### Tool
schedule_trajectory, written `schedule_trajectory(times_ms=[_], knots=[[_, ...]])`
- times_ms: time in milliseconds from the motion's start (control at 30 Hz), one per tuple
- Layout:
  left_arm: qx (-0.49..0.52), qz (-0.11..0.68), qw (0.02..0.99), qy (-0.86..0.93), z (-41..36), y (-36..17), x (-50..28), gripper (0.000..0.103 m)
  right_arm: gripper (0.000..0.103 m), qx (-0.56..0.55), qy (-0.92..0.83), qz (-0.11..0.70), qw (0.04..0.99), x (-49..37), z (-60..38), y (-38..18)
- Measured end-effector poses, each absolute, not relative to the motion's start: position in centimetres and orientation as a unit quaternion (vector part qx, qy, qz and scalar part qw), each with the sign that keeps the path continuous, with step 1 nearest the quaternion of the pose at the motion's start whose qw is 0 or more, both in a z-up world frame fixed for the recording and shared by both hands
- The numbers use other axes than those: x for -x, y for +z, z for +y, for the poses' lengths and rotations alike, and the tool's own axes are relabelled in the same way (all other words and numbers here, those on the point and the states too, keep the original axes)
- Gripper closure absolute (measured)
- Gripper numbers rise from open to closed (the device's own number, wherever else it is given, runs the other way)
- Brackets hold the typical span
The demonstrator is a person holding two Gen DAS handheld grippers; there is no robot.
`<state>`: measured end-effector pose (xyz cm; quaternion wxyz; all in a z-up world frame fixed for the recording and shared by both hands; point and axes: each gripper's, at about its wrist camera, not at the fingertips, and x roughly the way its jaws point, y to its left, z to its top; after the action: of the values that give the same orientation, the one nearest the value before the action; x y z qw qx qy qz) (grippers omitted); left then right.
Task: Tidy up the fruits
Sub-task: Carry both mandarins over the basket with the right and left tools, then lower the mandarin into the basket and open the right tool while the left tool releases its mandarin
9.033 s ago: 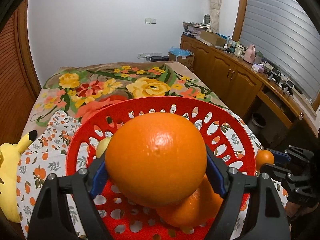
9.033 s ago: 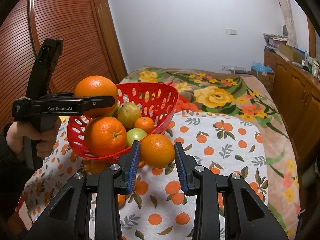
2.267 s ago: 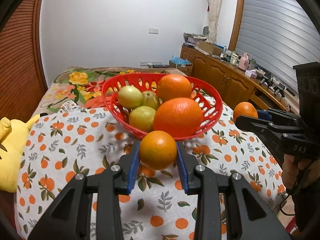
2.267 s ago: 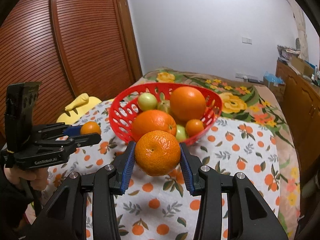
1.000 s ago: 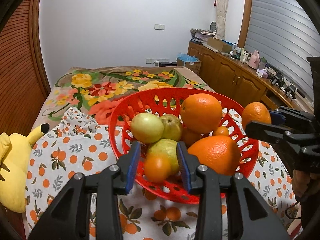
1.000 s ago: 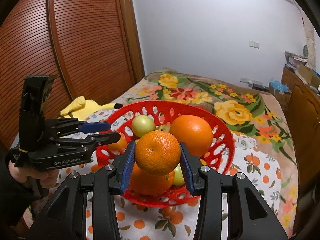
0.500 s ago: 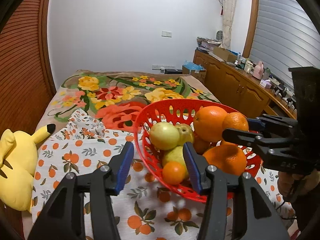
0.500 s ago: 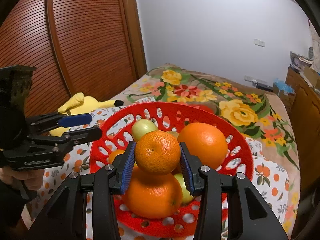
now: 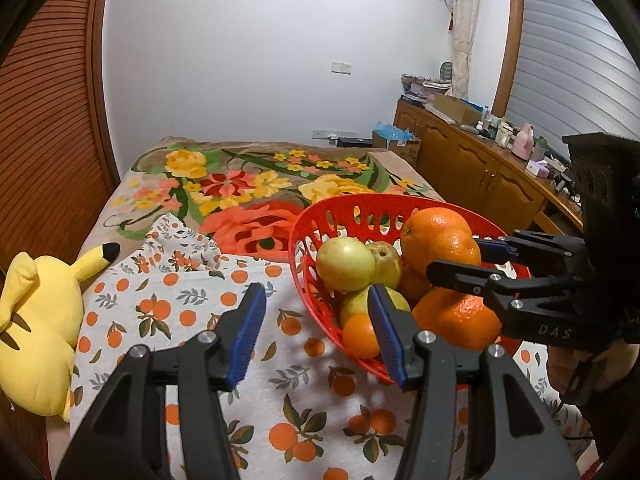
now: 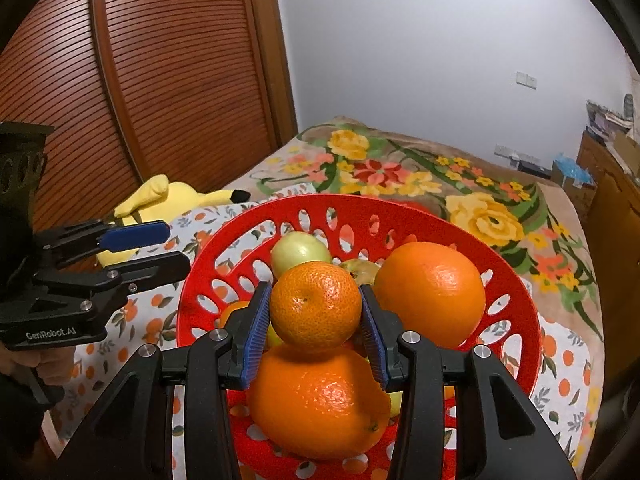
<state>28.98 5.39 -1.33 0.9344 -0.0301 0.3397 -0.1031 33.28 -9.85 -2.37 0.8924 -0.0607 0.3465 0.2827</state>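
Small orange (image 9: 360, 336) now in basket (image 9: 340, 204), left gripper (image 9: 316, 332) jaws opening, empty

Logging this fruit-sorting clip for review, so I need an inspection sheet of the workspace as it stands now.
Surface: orange-print white cloth over a floral blanket.
Job's things: red perforated plastic basket holding oranges and green fruits; small mandarin above them.
Clutter: yellow plush toy.
Grippers: left gripper jaws opening, nothing between them; right gripper shut on the mandarin.
Cables: nothing seen.
Surroundings: wooden slatted doors, wooden cabinet with items on top.
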Motion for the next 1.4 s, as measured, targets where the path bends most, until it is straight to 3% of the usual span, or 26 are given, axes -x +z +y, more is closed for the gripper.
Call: schedule_trajectory(times_ms=[433,567,1233,1400], knots=[[0.023,0.339,0.935,-0.101,4.8,-1.7,-27.2,0.044,0.053,0.053,0.266,0.337,0.902,-31.9,-10.7,-2.0],[0.020,0.335,0.936,-0.104,4.3,-1.7,-26.3,0.036,0.053,0.047,0.262,0.333,0.905,-30.8,-11.2,-1.8],[0.014,0.328,0.941,-0.081,2.6,-0.8,-21.3,0.030,0.050,0.026,0.229,0.312,0.922,-24.6,-14.5,-1.3],[0.015,0.320,0.945,-0.069,2.3,-0.5,-19.9,0.022,0.047,0.022,0.220,0.308,0.925,-23.4,-14.9,-1.1]])
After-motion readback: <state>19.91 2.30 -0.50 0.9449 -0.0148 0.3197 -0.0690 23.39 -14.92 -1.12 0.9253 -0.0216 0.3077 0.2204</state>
